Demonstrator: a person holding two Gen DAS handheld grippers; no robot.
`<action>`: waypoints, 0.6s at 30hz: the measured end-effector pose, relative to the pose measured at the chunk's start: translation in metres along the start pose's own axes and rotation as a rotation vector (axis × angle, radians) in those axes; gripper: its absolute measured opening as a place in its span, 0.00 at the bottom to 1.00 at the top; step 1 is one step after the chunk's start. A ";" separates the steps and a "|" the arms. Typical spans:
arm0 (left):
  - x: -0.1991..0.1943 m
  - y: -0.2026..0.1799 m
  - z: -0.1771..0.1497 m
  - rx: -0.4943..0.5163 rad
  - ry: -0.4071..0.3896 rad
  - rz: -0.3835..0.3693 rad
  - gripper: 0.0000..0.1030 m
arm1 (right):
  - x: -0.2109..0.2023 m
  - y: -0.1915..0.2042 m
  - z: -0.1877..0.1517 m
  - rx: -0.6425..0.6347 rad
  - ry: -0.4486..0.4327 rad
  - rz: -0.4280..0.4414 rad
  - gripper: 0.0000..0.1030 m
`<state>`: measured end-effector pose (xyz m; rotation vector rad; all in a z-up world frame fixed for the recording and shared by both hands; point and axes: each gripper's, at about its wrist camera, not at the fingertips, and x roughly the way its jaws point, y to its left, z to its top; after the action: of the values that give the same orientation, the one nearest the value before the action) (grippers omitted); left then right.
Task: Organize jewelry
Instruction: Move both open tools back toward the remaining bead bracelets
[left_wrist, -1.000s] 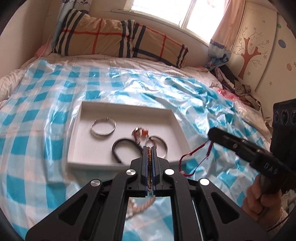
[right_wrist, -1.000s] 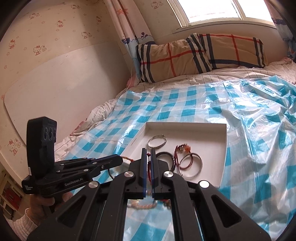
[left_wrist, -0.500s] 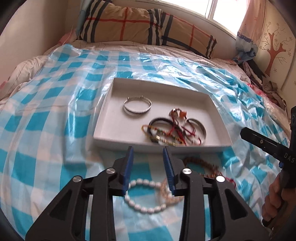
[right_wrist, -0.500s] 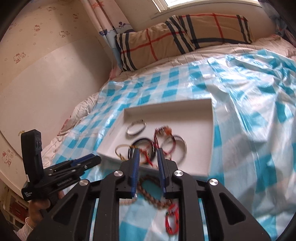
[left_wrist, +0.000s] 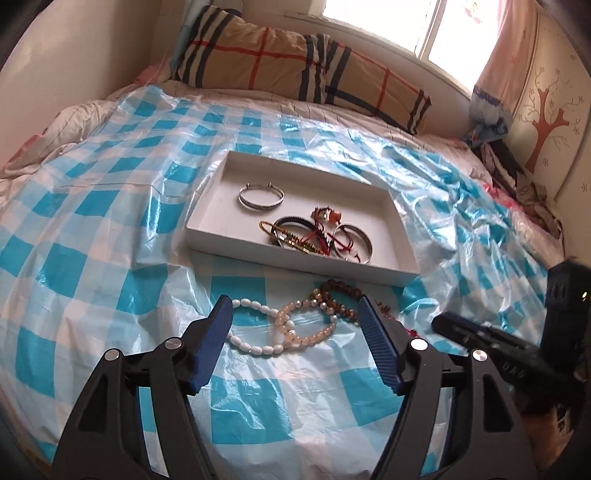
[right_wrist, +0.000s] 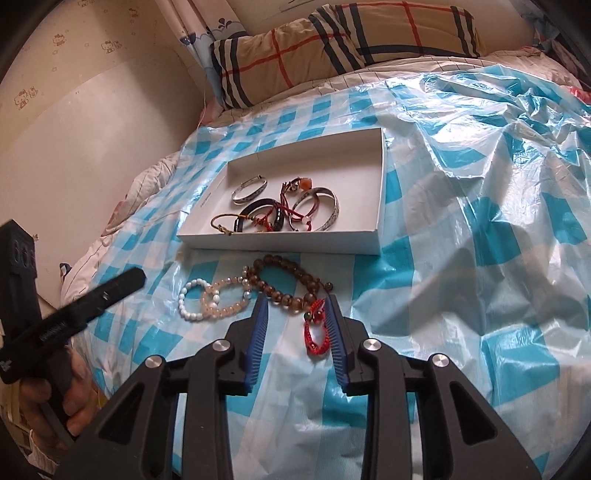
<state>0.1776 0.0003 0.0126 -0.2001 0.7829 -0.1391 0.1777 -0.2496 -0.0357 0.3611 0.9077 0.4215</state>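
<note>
1. Blue-and-white checked plastic sheet (left_wrist: 110, 229) covers the bed; I see a white shallow box (left_wrist: 400, 243) resting on it.
2. Inside the box: a silver bangle (left_wrist: 260, 197) lies alone toward the far left; a black bangle (right_wrist: 258, 212), red cords and a second silver bangle (right_wrist: 325, 206) lie tangled in the near half.
3. On the sheet just in front of the box: a white bead bracelet (left_wrist: 255, 345), a peach bead bracelet (left_wrist: 306, 325) overlapping it, a brown bead bracelet (right_wrist: 291, 275) and a red woven bracelet (right_wrist: 316, 332).
4. My left gripper (left_wrist: 295, 325): jaws opening, wide apart, nothing pressed; the white and peach bracelets lie on the sheet between and beyond its fingers.
5. My right gripper (right_wrist: 295, 317): jaws opening, narrower gap; the red woven bracelet lies between the fingers, close against the right one, but I cannot see the pads pinching it.
6. A striped pillow (left_wrist: 295, 66) lies at the head of the bed.
</note>
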 end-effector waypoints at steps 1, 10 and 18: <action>-0.002 0.000 0.000 -0.014 -0.004 -0.007 0.69 | 0.000 0.002 0.000 -0.003 0.001 -0.004 0.32; -0.004 0.000 -0.011 -0.068 -0.008 -0.053 0.77 | 0.002 0.013 -0.001 -0.037 0.010 -0.029 0.44; -0.001 0.008 -0.012 -0.117 -0.005 -0.070 0.80 | 0.011 0.012 -0.001 -0.044 0.026 -0.042 0.45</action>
<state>0.1687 0.0064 0.0035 -0.3386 0.7795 -0.1588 0.1807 -0.2335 -0.0381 0.2968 0.9288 0.4075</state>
